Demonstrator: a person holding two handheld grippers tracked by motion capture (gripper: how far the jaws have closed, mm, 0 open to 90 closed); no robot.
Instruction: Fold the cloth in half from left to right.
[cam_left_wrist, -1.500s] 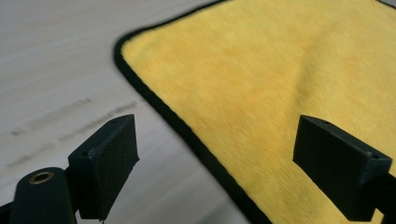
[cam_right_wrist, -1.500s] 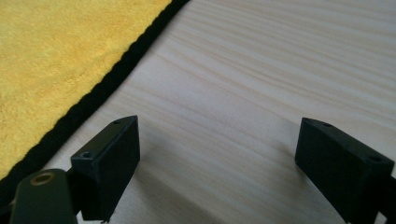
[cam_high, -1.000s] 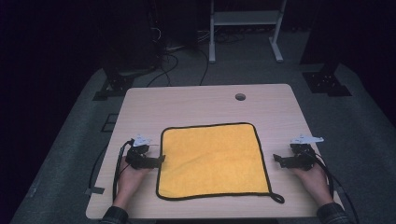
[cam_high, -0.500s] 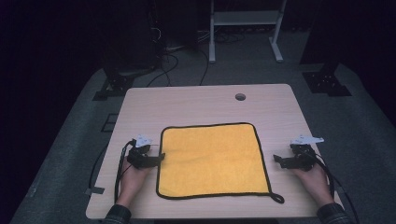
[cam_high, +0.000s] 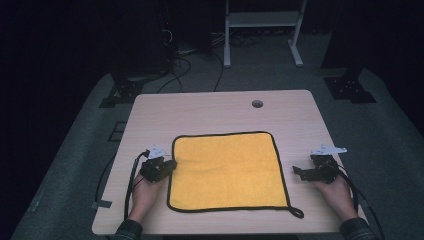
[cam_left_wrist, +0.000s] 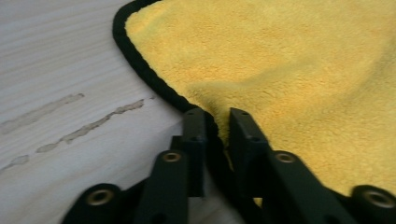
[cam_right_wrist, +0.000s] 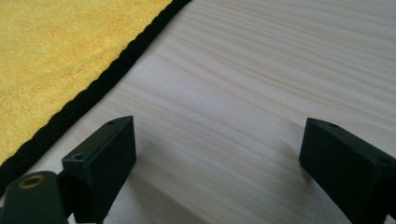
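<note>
A yellow cloth (cam_high: 227, 170) with a black hem lies flat in the middle of the light wooden table (cam_high: 210, 112). At its left edge my left gripper (cam_high: 169, 165) rests on the table. In the left gripper view the cloth (cam_left_wrist: 303, 70) puckers slightly where the left gripper (cam_left_wrist: 217, 116) has its jaws closed on the black hem. My right gripper (cam_high: 298, 172) sits to the right of the cloth's right edge. In the right gripper view it (cam_right_wrist: 217, 135) stands open over bare wood, with the cloth (cam_right_wrist: 56, 46) and its hem off to the left.
A small black loop (cam_high: 297, 213) hangs off the cloth's near right corner. A round cable hole (cam_high: 257, 103) is at the table's far side. Beyond the table stand a white frame (cam_high: 260, 20) and dark stands, with cables on the grey floor.
</note>
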